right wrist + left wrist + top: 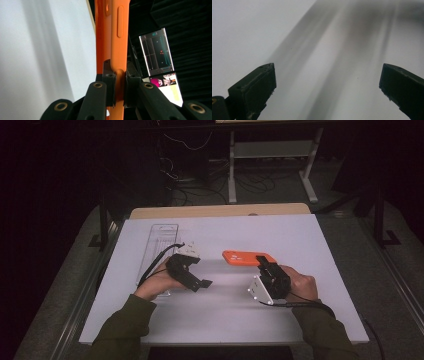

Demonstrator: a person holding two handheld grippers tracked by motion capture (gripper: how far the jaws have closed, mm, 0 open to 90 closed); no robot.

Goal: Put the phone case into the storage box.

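Orange phone case, slim, side button, edge-on between right gripper fingers.

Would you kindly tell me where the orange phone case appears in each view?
High view: orange phone case lies mid-table, right end in the right gripper.
Left gripper view: not in it.
Right gripper view: case runs up the centre, clamped at the bottom.
Shared landmark: the white table.
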